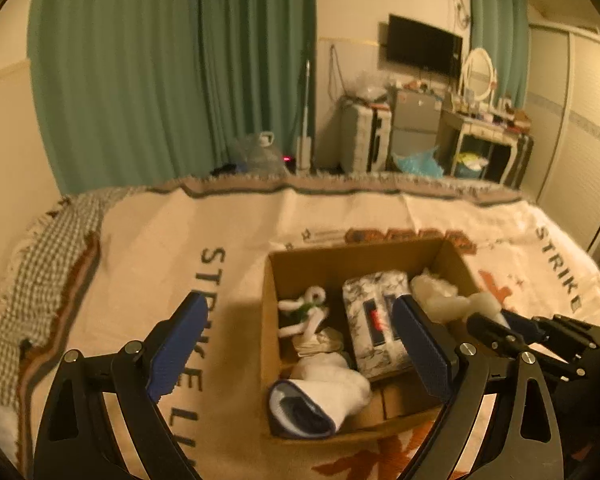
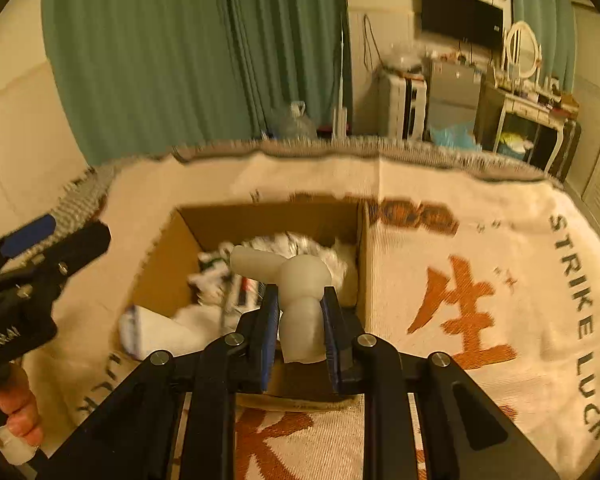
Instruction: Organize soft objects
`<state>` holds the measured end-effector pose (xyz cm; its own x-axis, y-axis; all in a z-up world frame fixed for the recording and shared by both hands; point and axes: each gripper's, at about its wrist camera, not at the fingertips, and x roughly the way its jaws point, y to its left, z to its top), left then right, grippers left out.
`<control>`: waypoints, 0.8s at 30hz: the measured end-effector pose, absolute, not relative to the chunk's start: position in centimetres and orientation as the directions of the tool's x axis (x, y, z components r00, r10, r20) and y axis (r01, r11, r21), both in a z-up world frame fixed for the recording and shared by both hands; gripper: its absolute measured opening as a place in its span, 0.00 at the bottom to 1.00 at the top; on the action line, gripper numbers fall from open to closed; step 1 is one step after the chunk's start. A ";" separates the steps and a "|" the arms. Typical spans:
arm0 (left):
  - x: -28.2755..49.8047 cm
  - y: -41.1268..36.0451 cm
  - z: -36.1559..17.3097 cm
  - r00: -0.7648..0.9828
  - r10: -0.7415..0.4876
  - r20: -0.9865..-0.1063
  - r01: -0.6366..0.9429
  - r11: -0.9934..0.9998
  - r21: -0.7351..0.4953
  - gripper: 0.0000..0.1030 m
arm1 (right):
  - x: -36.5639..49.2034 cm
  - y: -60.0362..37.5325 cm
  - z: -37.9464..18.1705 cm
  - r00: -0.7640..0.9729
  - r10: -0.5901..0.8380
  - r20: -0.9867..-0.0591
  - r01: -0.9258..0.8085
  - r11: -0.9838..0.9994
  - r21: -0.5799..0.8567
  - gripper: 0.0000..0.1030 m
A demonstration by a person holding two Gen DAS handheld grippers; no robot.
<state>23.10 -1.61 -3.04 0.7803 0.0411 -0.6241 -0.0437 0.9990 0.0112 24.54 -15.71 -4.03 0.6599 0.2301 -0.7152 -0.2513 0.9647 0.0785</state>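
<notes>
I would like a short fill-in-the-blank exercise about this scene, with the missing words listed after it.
1. The right gripper is shut on a pale, soft ____ object.
2. The left gripper is ____ and holds nothing.
3. The white sock lies inside the cardboard ____.
4. The curtains behind the bed are ____.

Missing words: white; open; box; green

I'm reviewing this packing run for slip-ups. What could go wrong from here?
The right gripper pinches only the pale soft piece's lower end; it could slip and land outside the cardboard box. The white sock already droops over the front rim and may fall out if nudged.
</notes>
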 end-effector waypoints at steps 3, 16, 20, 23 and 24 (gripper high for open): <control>23.4 -1.8 -4.0 0.775 0.050 -0.630 -0.029 0.999 0.044 0.92 | 25.9 -16.1 -6.2 0.642 0.234 -0.730 -0.237 0.966 0.102 0.23; 18.7 -0.9 4.2 0.825 0.059 -0.562 -0.047 0.998 0.036 0.92 | 23.4 -18.3 1.8 0.723 0.218 -0.655 -0.203 0.974 0.100 0.60; 15.0 -0.9 10.0 0.871 0.047 -0.489 -0.045 0.999 0.015 0.92 | 19.5 -19.3 8.3 0.783 0.206 -0.587 -0.199 0.977 0.078 0.60; 11.5 -0.9 14.3 0.905 0.025 -0.425 -0.031 1.000 -0.007 0.92 | 16.1 -19.7 12.9 0.817 0.207 -0.537 -0.208 0.976 0.060 0.62; 10.7 -1.0 15.1 0.911 0.023 -0.411 -0.028 1.000 -0.007 0.92 | 14.9 -19.8 14.4 0.829 0.207 -0.519 -0.211 0.976 0.052 0.64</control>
<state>10.75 -0.97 15.11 0.9114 0.0230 -0.4109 -0.0283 0.9996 -0.0066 14.90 -19.84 14.41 0.8293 0.2067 -0.5191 -0.2109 0.9761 0.0518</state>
